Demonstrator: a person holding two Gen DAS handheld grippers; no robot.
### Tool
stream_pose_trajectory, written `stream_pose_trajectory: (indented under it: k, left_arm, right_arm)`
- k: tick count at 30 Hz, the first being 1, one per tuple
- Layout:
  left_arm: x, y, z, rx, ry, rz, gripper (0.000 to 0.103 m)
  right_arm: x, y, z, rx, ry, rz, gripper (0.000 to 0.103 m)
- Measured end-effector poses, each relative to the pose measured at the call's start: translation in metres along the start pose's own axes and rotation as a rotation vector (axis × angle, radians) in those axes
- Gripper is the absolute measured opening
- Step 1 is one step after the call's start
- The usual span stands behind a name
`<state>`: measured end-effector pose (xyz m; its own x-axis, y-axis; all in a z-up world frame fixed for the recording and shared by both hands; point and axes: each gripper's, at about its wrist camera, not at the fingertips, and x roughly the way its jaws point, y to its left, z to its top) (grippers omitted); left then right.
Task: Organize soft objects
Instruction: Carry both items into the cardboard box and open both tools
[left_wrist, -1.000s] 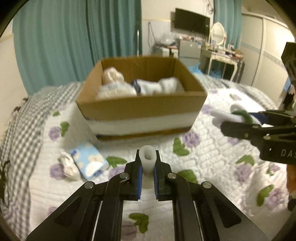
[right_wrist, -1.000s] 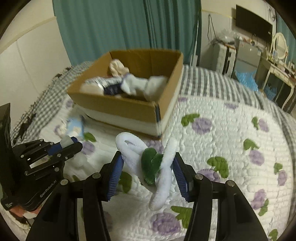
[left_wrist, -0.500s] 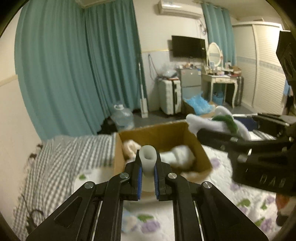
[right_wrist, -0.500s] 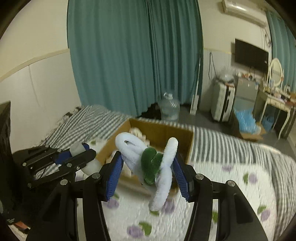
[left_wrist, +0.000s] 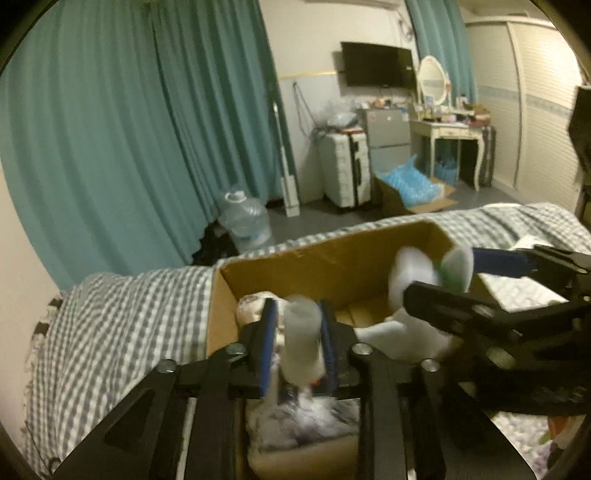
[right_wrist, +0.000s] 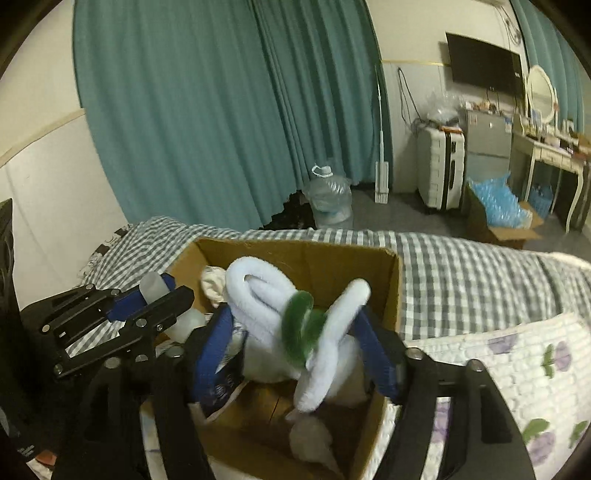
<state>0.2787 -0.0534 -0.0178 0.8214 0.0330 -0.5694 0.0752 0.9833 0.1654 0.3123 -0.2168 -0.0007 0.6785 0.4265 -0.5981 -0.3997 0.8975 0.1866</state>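
Note:
A brown cardboard box (left_wrist: 332, 254) (right_wrist: 295, 254) sits on the bed and holds several soft white things. My left gripper (left_wrist: 297, 332) is over the box's left part, and its jaws have parted around a soft white cylinder (left_wrist: 301, 339), which looks blurred. The left gripper also shows in the right wrist view (right_wrist: 155, 295). My right gripper (right_wrist: 295, 339) is shut on a white looped plush with a green band (right_wrist: 295, 325) and holds it above the box's middle. That plush also shows in the left wrist view (left_wrist: 428, 273).
The bed has a grey checked blanket (right_wrist: 461, 266) and a white quilt with purple flowers (right_wrist: 517, 369). Teal curtains (right_wrist: 221, 110), a water jug (right_wrist: 328, 203), a suitcase (right_wrist: 439, 170) and a dressing table (left_wrist: 447, 140) stand beyond the bed.
Both grippers have moved forward and down over the box. The left jaws have widened around the white cylinder. The right gripper still holds the plush.

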Motion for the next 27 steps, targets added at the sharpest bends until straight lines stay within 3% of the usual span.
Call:
stream_pose_trajectory:
  k: [1,4,8,11,17,19,22,27]
  left_arm:
    - [0.001,0.001,0.000,0.000,-0.001,0.012,0.049]
    - [-0.005,0.009,-0.002,-0.009,-0.043,0.047,0.065]
    - [-0.021,0.024,-0.001,-0.050,-0.044,0.067,0.066]
    - [-0.055,0.038,0.001,-0.071,-0.067,0.074,0.066]
    - [-0.160,0.072,0.010,-0.050,-0.235,0.161,0.066]
    - [-0.202,0.084,0.011,-0.066,-0.295,0.171,0.086]
    - [-0.250,0.097,0.005,-0.096,-0.370,0.173,0.089]
    - [-0.287,0.112,-0.019,-0.126,-0.391,0.159,0.090]
  right_arm:
    - [0.005,-0.002,0.000,0.002,-0.006,0.012,0.088]
    - [0.007,-0.001,-0.002,-0.013,-0.015,-0.016,0.093]
    - [-0.005,-0.002,0.001,-0.024,-0.043,-0.052,0.093]
    - [-0.029,0.002,0.002,-0.033,-0.079,-0.087,0.094]
    - [-0.106,0.040,0.008,-0.109,-0.145,-0.093,0.101]
    - [-0.133,0.060,0.009,-0.143,-0.176,-0.084,0.101]
    - [-0.177,0.090,0.008,-0.165,-0.223,-0.044,0.102]
    - [-0.228,0.135,-0.013,-0.174,-0.288,0.000,0.102]
